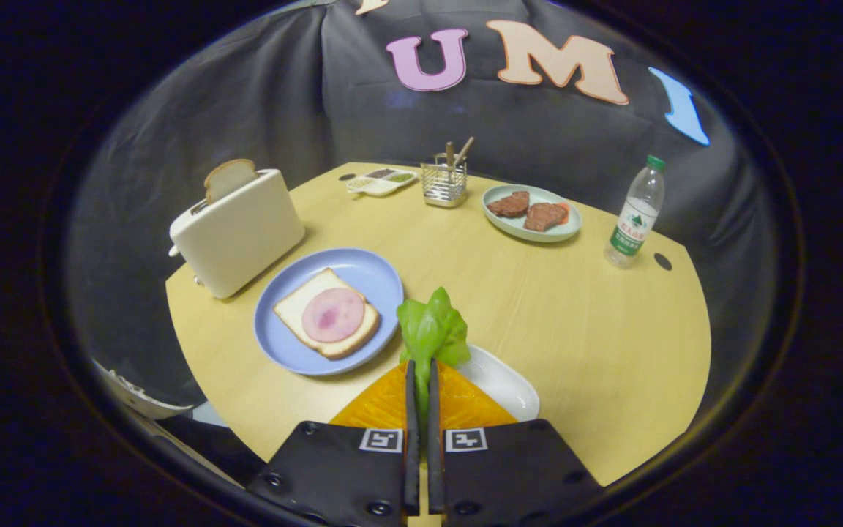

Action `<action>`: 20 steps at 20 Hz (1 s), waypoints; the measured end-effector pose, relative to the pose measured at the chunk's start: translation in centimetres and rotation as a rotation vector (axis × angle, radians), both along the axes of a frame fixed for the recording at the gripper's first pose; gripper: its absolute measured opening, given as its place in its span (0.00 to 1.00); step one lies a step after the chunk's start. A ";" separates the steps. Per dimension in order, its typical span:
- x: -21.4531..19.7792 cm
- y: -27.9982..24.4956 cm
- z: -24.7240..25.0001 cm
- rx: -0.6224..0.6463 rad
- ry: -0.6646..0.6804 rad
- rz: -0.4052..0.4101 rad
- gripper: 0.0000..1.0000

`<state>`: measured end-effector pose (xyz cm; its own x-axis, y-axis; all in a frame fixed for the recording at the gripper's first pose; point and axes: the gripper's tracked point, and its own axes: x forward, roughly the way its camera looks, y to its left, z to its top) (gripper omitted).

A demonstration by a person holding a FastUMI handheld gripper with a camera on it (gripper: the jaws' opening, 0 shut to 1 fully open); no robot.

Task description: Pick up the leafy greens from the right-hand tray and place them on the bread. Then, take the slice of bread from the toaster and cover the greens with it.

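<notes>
Crinkled leafy greens [432,329] at lower centre, pinched between the narrowed fingers of the gripper [421,373], above a glossy white tray [509,384]. Left of centre, square bread [326,313] (round pink ham on top) on a blue plate [370,274]. Upper left, boxy cream toaster [238,230] holding a bread slice [230,177].

Greens [432,329]: sitting pinched between the fingers [410,395], over the tray [509,380].
Plate [370,274]: lying ahead-left, carrying bread [297,304] and ham [333,315].
Toaster [238,230]: standing beyond the plate, holding a slice [230,178].
Meat dish [531,227], bottle [635,216]: sitting far ahead-right.
</notes>
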<state>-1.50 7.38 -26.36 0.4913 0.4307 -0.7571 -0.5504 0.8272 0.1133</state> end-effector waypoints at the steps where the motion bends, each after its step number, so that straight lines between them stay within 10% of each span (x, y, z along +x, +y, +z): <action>1: 0.1 0.9 0.4 0.009 -0.003 0.003 0.09; 20: -0.9 16.7 0.1 0.039 0.002 0.183 0.11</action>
<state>-2.41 24.08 -26.26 0.4007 0.5414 -0.7391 -0.6907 0.7086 0.1446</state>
